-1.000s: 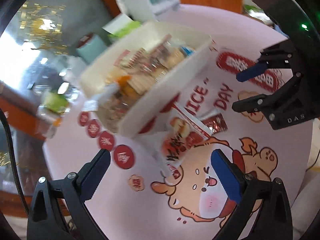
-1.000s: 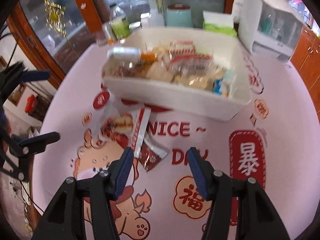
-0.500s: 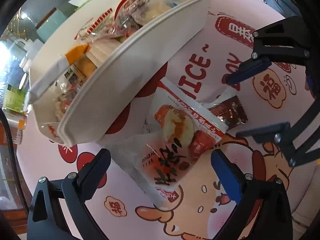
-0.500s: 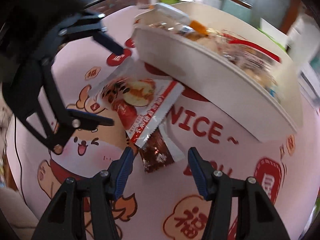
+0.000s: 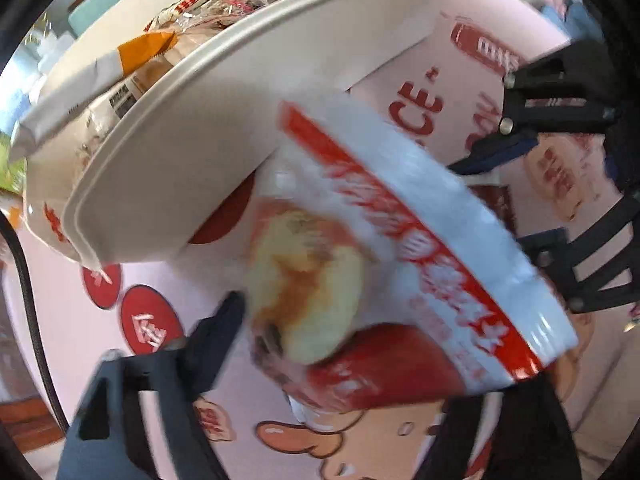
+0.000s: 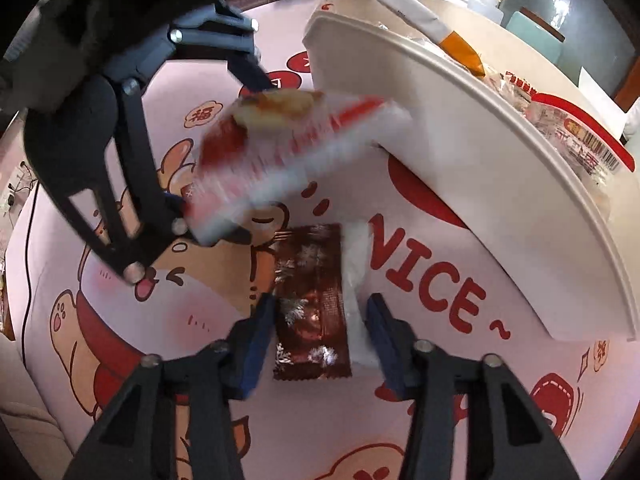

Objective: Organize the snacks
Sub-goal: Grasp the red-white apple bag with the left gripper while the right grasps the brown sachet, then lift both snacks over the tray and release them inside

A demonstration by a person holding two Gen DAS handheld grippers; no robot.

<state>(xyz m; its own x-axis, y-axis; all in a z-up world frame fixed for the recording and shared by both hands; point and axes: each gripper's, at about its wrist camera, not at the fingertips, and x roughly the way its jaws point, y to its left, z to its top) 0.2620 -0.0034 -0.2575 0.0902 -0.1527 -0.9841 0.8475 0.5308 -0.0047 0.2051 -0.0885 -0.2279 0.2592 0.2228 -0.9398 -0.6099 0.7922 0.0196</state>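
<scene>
My left gripper (image 6: 220, 148) is shut on a white-and-red snack packet (image 5: 368, 264) and holds it tilted above the pink mat, beside the white bin; the packet (image 6: 296, 148) is blurred. My right gripper (image 6: 320, 328) is open, its fingers (image 6: 256, 340) on either side of a small brown snack packet (image 6: 312, 300) that lies flat on the mat. The white bin (image 6: 480, 184) holds several snack packets. The right gripper also shows in the left wrist view (image 5: 516, 196).
The pink cartoon-printed mat (image 6: 432, 420) covers the round table. A clear wrapper (image 6: 356, 264) lies under the brown packet's right edge. Bottles and a teal container (image 6: 536, 28) stand behind the bin. The bin's wall (image 5: 192, 168) is close to the held packet.
My left gripper has closed on the white-and-red packet and lifted it off the mat. My right gripper has moved down around the brown packet.
</scene>
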